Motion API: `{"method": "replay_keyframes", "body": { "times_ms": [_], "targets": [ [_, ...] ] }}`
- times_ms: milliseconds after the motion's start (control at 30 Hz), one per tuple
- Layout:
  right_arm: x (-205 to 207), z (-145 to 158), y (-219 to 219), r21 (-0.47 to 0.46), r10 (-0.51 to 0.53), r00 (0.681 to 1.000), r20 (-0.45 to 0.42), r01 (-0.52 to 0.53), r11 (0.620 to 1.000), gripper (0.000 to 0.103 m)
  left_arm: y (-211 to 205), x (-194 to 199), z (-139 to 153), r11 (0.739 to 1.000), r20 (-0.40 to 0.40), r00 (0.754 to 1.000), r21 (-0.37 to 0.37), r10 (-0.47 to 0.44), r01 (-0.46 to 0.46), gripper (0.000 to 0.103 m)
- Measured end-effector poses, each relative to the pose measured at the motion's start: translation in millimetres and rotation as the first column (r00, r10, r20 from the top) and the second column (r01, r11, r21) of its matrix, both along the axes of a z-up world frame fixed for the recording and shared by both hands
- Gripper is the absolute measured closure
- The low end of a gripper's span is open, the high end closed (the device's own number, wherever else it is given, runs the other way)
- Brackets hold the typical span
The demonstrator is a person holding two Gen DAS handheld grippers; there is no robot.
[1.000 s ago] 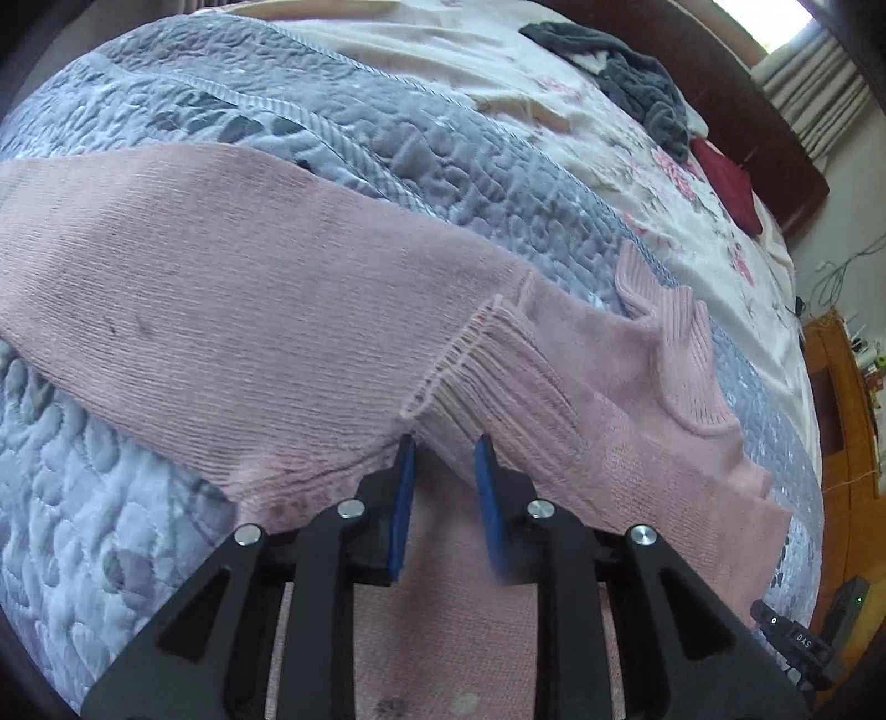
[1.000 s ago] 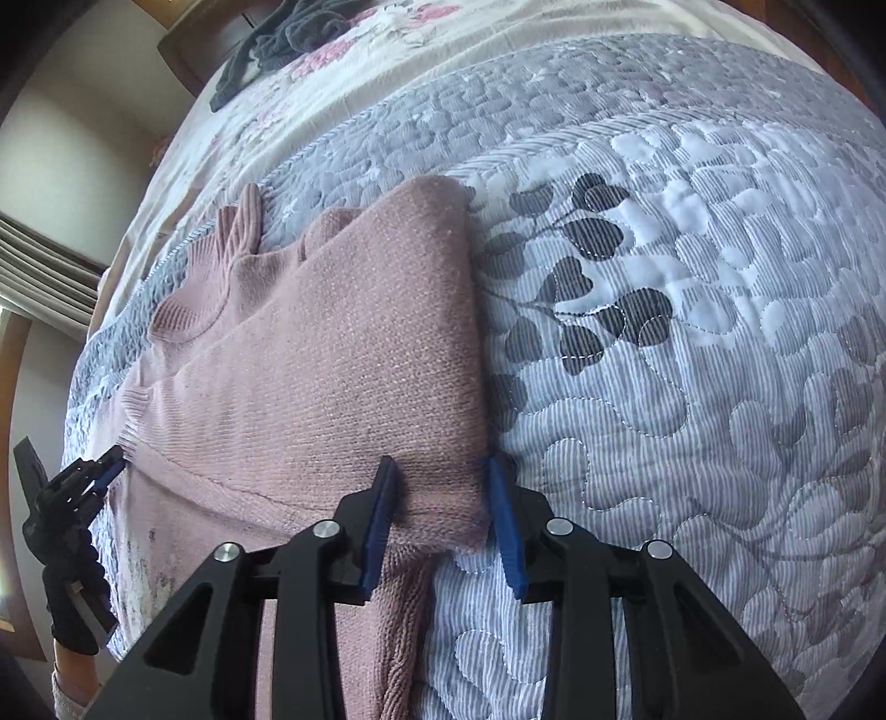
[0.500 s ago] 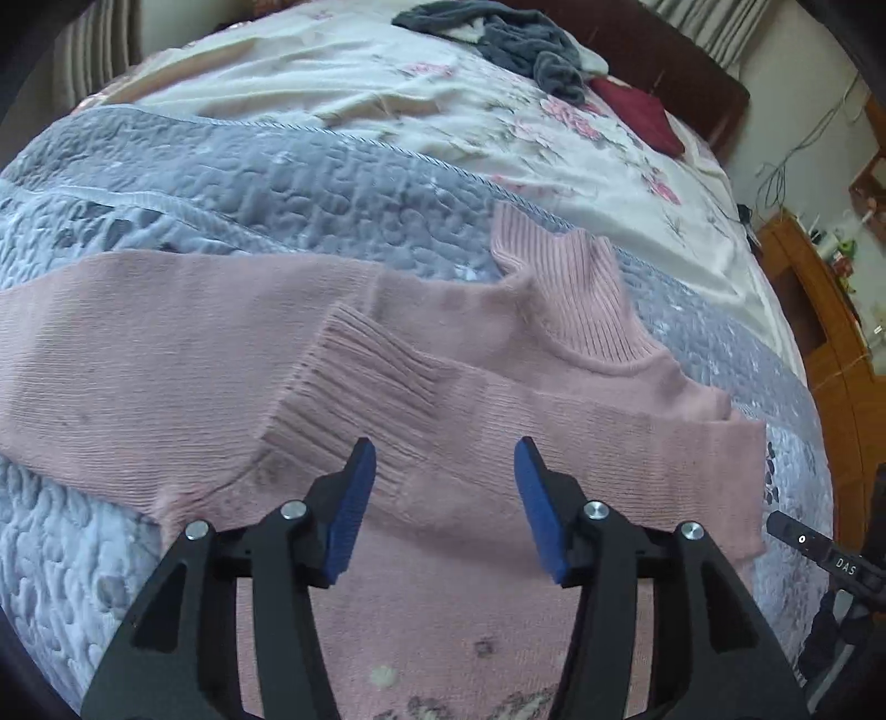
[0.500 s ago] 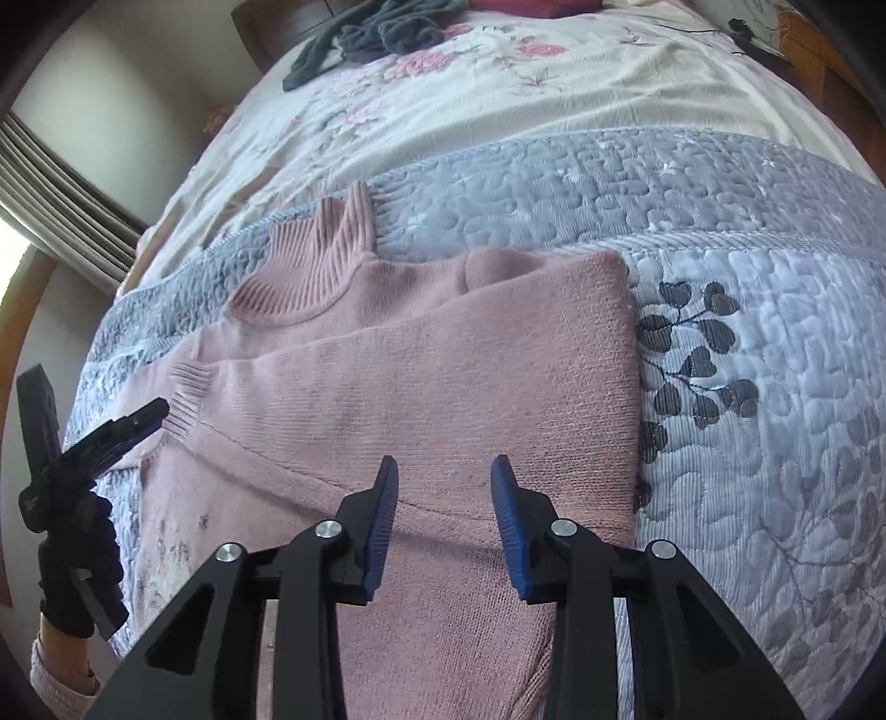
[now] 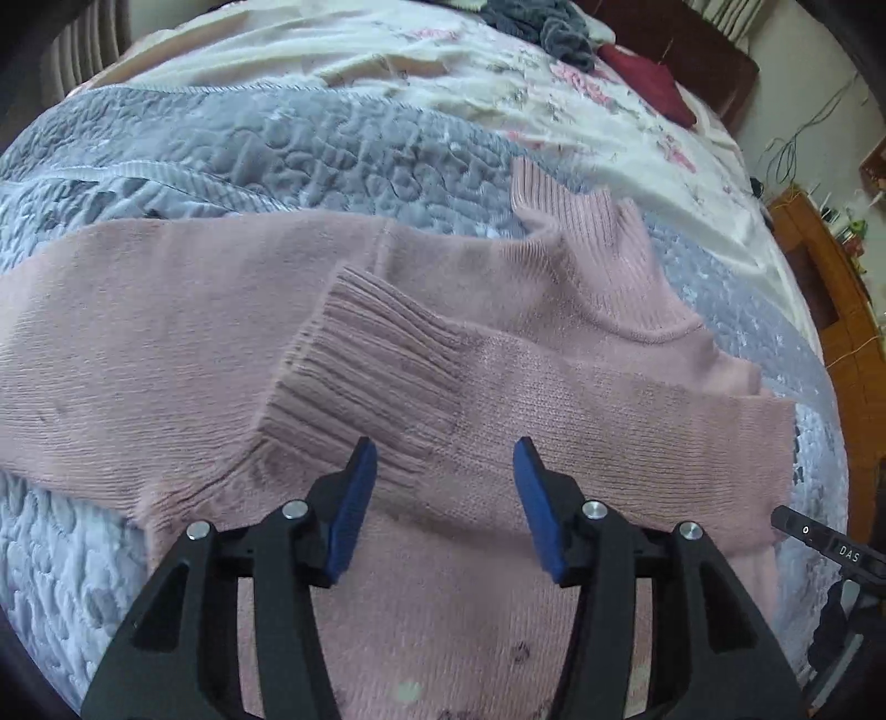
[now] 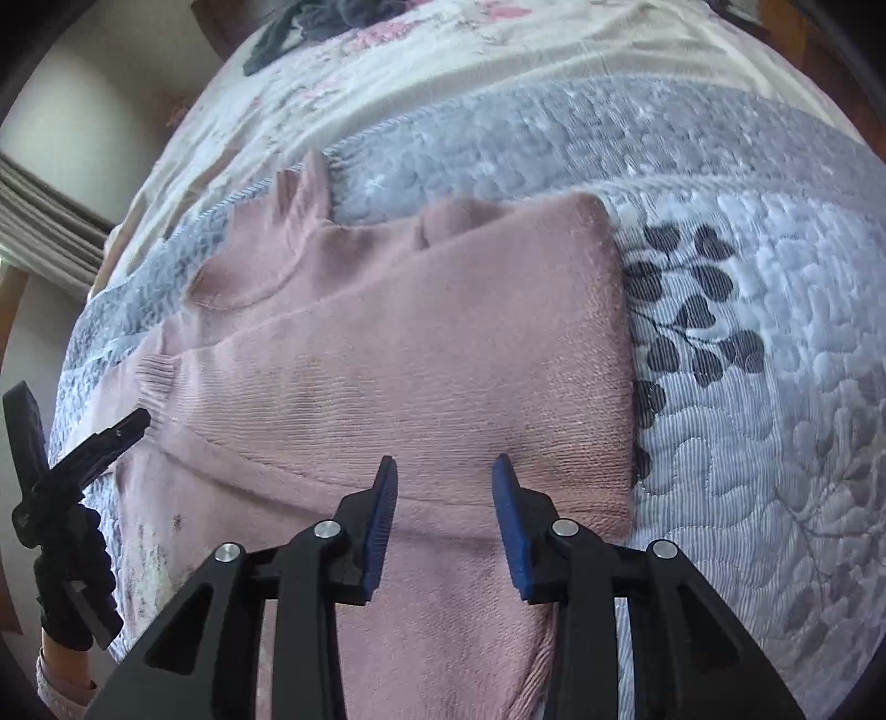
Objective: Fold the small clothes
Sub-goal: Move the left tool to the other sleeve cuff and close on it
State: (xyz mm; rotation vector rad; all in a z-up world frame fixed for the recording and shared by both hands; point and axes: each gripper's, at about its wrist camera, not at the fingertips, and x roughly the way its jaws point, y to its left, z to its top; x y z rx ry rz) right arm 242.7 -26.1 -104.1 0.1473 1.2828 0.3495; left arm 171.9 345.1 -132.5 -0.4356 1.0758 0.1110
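A pink knitted sweater (image 5: 166, 332) lies on the grey quilt, its high collar (image 5: 587, 243) toward the far side. One sleeve is folded across the chest, and its ribbed cuff (image 5: 365, 371) rests near the middle. My left gripper (image 5: 443, 476) hovers open just above that cuff, with nothing between its blue pads. The other sleeve still stretches out to the left. In the right wrist view the sweater (image 6: 415, 360) shows its folded right edge. My right gripper (image 6: 443, 487) is open over the body, holding nothing. The left gripper (image 6: 94, 448) appears at the left edge of that view.
A grey quilt (image 6: 747, 443) with dark leaf prints covers the near part of the bed. Beyond it lie a floral sheet (image 5: 498, 72), a dark grey garment (image 5: 542, 22) and a dark red item (image 5: 648, 77). A wooden cabinet (image 5: 830, 277) stands to the right.
Both grippers let go of the sleeve and drew back and up. The left jaws went from nearly closed on the cuff to wide open; the folded sleeve now rests across the chest.
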Motion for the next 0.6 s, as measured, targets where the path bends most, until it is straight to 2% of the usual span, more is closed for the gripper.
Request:
{"method": "replay_keyframes", "body": {
  "times_ms": [67, 133, 233, 333, 433, 600],
  "targets": [
    [-12, 14, 14, 0.014, 0.051, 0.998, 0.023, -0.051, 0.999, 0.057, 21, -22, 17, 0.999, 0.038, 0.999, 0.023, 0.024, -0.025, 0.045],
    [-24, 22, 31, 0.007, 0.107, 0.994, 0.036, -0.107, 0.994, 0.055, 51, -48, 29, 0.997, 0.053, 0.996, 0.041, 0.067, -0.07, 0.043],
    [-38, 19, 59, 0.031, 0.175, 0.985, 0.011, -0.175, 0.984, 0.053, 106, -92, 34, 0.981, 0.031, 0.984, 0.069, 0.177, -0.179, 0.041],
    [-53, 10, 87, 0.03, 0.233, 0.973, -0.002, -0.233, 0.972, 0.053, 167, -134, 36, 0.95, 0.009, 0.953, 0.082, 0.303, -0.302, 0.041],
    [-68, -3, 111, 0.018, 0.281, 0.959, -0.012, -0.281, 0.959, 0.053, 223, -171, 36, 0.908, -0.01, 0.912, 0.095, 0.41, -0.408, 0.041],
    [-79, -21, 131, -0.002, 0.317, 0.948, -0.035, -0.318, 0.948, 0.053, 288, -204, 30, 0.849, -0.01, 0.85, 0.058, 0.526, -0.525, 0.041]
  ]
}}
